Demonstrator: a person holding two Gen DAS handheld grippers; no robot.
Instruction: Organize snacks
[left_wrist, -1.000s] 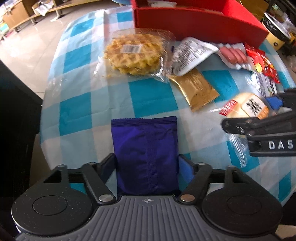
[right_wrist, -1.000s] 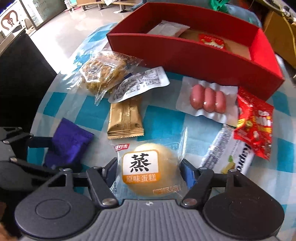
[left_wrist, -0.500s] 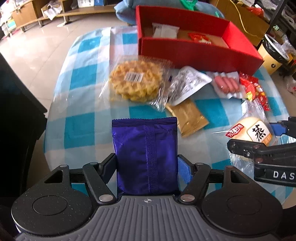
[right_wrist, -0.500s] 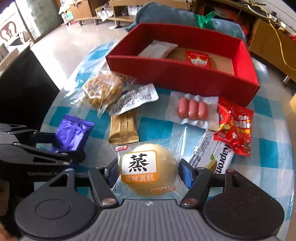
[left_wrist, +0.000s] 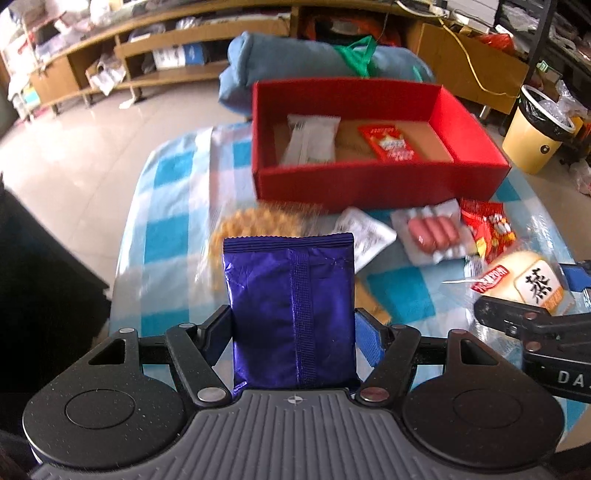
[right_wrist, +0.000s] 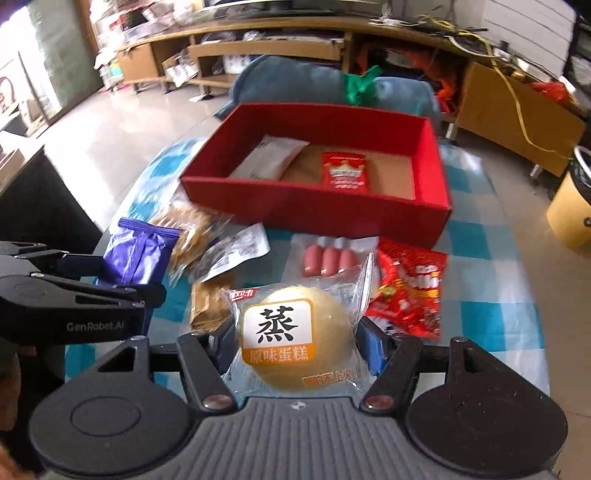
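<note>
- two views. left wrist: purple packet upright between the pads of the left gripper, clamped at both side edges, off the checked tablecloth.
- beyond, red box holding one white packet and one red packet.
- loose on the cloth: one waffle bag, one three-sausage pack, one red snack bag.
- right wrist: one round steamed cake in clear wrap, pinched between the pads of the right gripper, jaws fairly narrow.
- same red box ahead, same two packets inside.
- one gold bar and one white pouch flat on the cloth, left of the cake.
</note>
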